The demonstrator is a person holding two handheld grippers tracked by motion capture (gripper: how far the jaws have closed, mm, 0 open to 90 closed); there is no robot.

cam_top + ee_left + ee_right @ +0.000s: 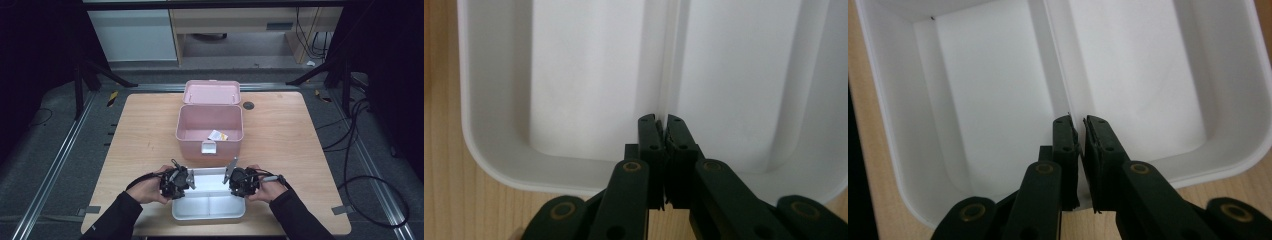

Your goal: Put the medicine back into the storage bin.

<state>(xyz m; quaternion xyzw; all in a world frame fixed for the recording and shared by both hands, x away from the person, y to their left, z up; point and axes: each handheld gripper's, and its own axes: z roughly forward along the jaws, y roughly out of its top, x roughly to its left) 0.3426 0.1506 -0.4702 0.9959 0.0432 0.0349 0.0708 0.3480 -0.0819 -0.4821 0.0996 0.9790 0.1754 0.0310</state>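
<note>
While both grippers bear on it at once, the white tray [209, 202] lies at the near edge of the table [280, 135], just in front of the open pink box [210, 131]. It is a shallow insert with two compartments split by a thin central divider [670, 75]. The left gripper [662, 122] sits at the tray's left end, its jaws drawn narrow and pinching the wall where the divider meets the rim. The right gripper [1078, 122] does the same at the tray's right end, jaws nearly together on the same ridge.

Judging by its thin walls and glossy surface, the tray is probably light moulded plastic: stiff enough to keep its shape, yet likely to flex or twist if one end rises before the other. The smooth finish looks slippery, so a pinch on the bare rim could slide; the spot where divider and rim join gives a firmer, thicker hold, and both tools are already there. Lifting level from both ends seems the safe way to carry it.

Behind the tray, the pink box stands with its lid [211, 92] tipped back, and a small packet [217, 135] lies on its floor near the front wall. The tray looks sized to rest inside the box's opening.
</note>
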